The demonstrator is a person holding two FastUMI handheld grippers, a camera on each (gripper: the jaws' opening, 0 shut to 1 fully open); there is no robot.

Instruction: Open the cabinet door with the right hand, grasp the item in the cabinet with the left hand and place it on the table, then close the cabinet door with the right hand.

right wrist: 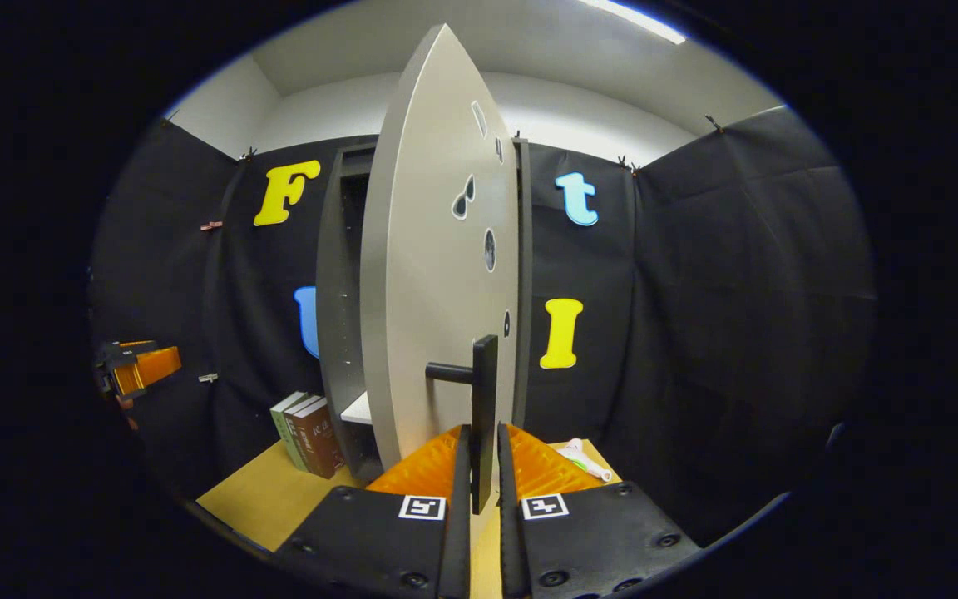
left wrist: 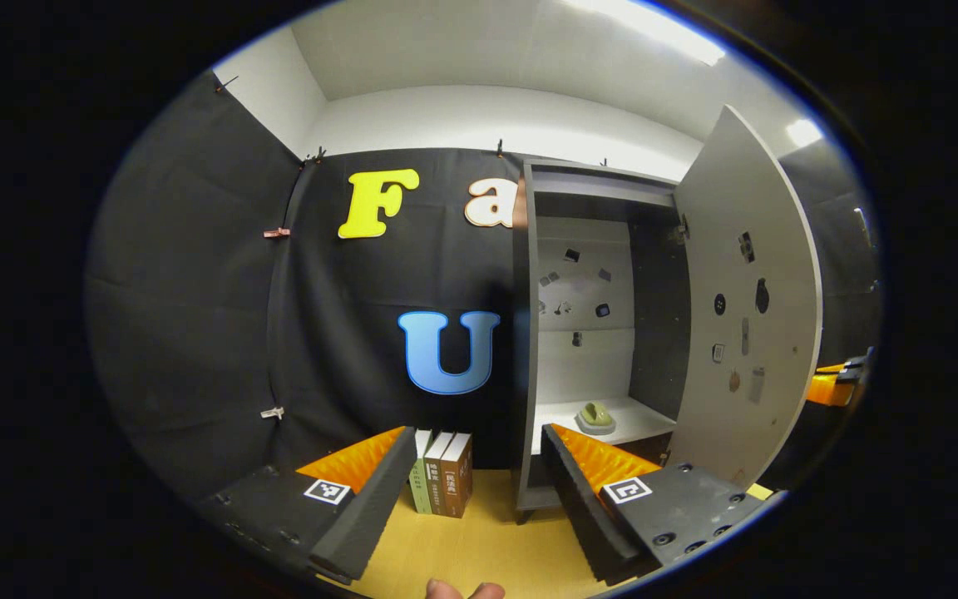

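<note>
**Door held open, item on the cabinet shelf**

My right tool has its two fingers closed onto the black handle of the cabinet door, one finger on each side of the upright bar. The door stands swung well out from the cabinet, edge-on to me in the right gripper view, with several small dark shapes stuck on its pale face.

My left tool is spread wide and holds nothing. It hovers above the wooden bench, in front of the cabinet's open side and apart from it. In the left gripper view the door leans away at the right, and the cabinet interior is open to me: a white back panel with small stickers, a dark right wall and a white shelf low down.

The item, a small yellow-green object on a pale base, sits on that shelf, towards its front. I can't tell what it is.

Three upright books stand on the bench just left of the cabinet, against the black cloth wall. In the right gripper view, a small white object lies on the bench, to the right of the door.
</note>
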